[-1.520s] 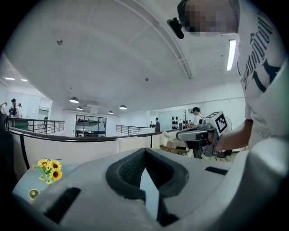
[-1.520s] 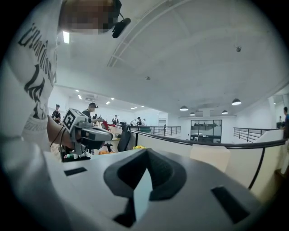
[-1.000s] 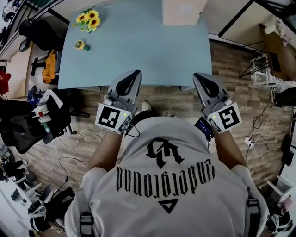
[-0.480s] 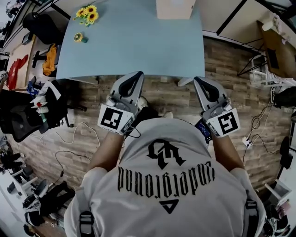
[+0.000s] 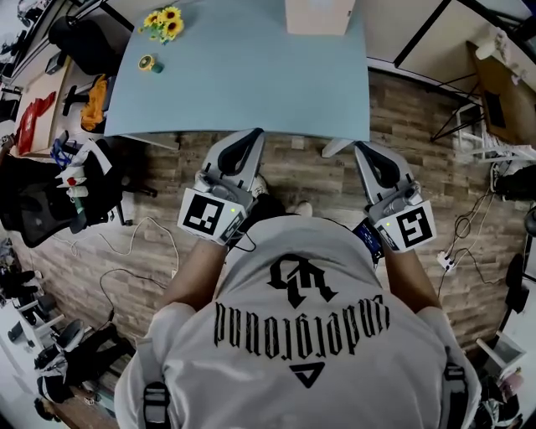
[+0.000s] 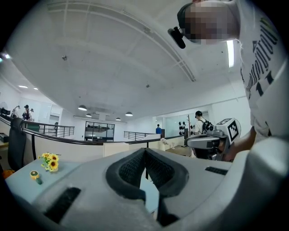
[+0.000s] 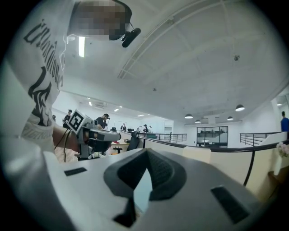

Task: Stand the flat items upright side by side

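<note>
Both grippers have pulled back a bit. The left gripper (image 5: 254,134) and right gripper (image 5: 362,147) now hover at the near edge of the blue table (image 5: 251,75) instead of over it, both squeezed shut on nothing. I can't spot any flat items; they might be in the beige box (image 5: 318,15) at the far edge, but that's hard to tell. Looks like the task hasn't started.

Soft, even indoor light is filling all three views. Round ceiling lamps (image 6: 82,108) and a long light strip (image 7: 81,46) are glowing white, slightly blown out. The head view is bending hard at its edges, bowing the pale surface (image 5: 243,75). Both gripper views are darkening into black corners; the left claw (image 6: 144,154) and right claw (image 7: 146,154) are looking soft.
</note>
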Motion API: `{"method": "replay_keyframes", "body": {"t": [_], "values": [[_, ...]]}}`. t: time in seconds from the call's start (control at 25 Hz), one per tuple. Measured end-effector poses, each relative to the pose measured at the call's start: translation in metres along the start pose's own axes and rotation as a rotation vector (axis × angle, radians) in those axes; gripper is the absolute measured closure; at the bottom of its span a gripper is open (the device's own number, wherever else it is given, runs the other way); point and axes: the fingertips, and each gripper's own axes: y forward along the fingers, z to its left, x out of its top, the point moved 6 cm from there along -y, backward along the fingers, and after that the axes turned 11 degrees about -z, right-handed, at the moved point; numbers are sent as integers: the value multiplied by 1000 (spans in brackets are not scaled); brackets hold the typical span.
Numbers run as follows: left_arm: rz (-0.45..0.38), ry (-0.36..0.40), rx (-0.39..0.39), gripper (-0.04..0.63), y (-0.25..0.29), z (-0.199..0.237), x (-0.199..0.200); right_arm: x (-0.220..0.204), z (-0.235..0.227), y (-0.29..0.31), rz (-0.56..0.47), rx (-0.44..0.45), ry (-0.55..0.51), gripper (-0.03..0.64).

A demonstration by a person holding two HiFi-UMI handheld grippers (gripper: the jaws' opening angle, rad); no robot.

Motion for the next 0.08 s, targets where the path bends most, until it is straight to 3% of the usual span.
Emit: {"method": "replay_keyframes", "body": {"t": [0.08], "values": [[-3,0,0,597,-1,-2,2,2,1,-2,-1,2,-1,612]]}}
